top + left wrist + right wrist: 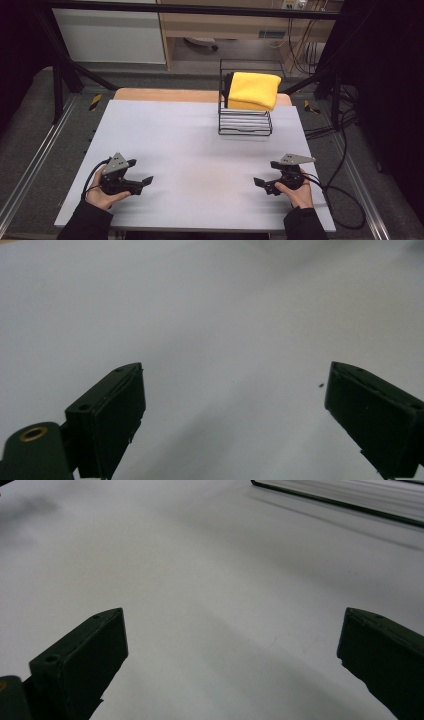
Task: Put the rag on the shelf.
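Left sleeve (85,225): dark, enters from the bottom edge of the high view; cut off there.
Left hand (102,194): wraps the rear of its tool, near the front-left corner of the surface; fingers partly hidden beneath the tool body.
Left gripper (140,175): rests low over the surface, pointing toward the middle; grey three-cornered plate on top; jaws spread wide, nothing between them. In the left gripper view (235,410) the two black jaws rise from the bottom corners, both cut off by the frame; a brass-ringed hole shows at far left.
Left cable (90,179): black loop beside the wrist; its far end is hidden.
Surface (190,150): pale grey-white sheet, bare across the centre; a strip of wood shows at the far edge.
Speck (320,386): tiny dark mark on the sheet near the right-hand jaw; too small to identify.
Wire rack (245,122): black, stands at the far right part of the surface; its base bar crosses the top corner of the right gripper view (340,502), mostly cut off.
Yellow cloth (254,90): folded, lying on the rack's upper rear; underside hidden.
Right gripper (266,175): low over the front-right area, pointing inward; jaws wide apart, holding nothing (232,650).
Right hand (299,192): grips the tool from behind.
Right cable (345,200): trails off the right edge.
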